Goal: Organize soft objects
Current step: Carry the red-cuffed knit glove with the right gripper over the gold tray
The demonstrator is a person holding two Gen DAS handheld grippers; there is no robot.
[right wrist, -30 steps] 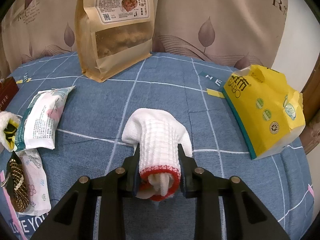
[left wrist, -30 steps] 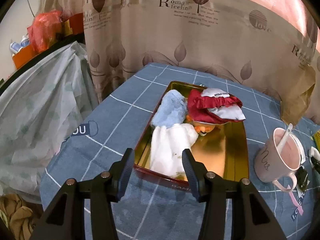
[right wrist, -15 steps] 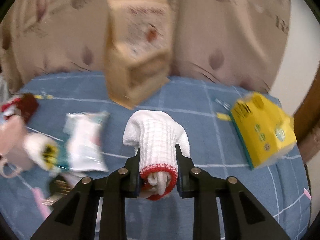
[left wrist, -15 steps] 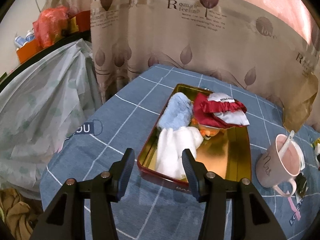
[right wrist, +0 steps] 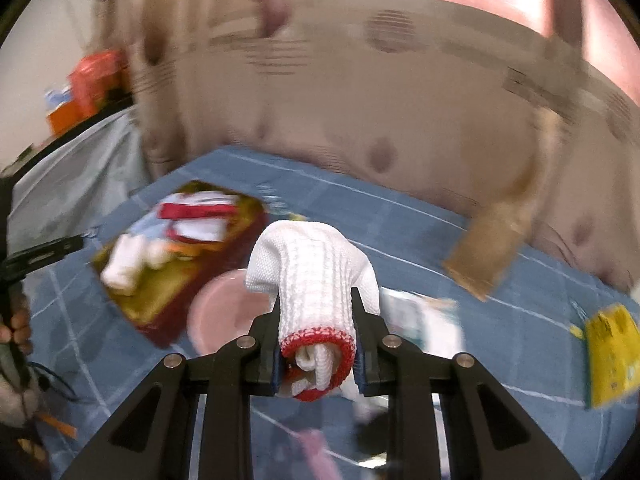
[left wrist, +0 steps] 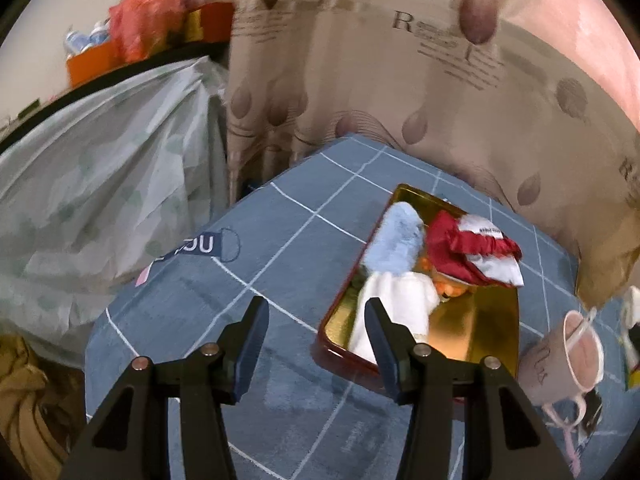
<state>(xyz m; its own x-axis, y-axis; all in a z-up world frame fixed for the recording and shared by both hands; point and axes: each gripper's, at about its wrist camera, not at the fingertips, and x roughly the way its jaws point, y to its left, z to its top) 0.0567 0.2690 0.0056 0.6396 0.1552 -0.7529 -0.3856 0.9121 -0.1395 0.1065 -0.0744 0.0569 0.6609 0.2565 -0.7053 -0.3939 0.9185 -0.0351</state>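
My right gripper (right wrist: 317, 342) is shut on a rolled white sock with a red cuff (right wrist: 314, 280) and holds it in the air above the blue table. A gold tin tray with a red rim (left wrist: 486, 326) holds a light blue cloth (left wrist: 396, 242), a white cloth (left wrist: 394, 306) and a red and white cloth (left wrist: 474, 250). The tray also shows blurred at the left of the right wrist view (right wrist: 168, 300). My left gripper (left wrist: 314, 330) is open and empty, above the table just left of the tray's near corner.
A pink mug (left wrist: 576, 356) with a spoon stands right of the tray. A brown paper bag (right wrist: 492, 248) and a yellow packet (right wrist: 610, 346) are on the right side of the table. A patterned curtain (left wrist: 400, 80) hangs behind. A plastic-covered heap (left wrist: 100, 180) lies left of the table edge.
My right gripper has lifted the sock and swung left, so the tray and mug have come into its view. My left gripper has drawn back and left, away from the tray.
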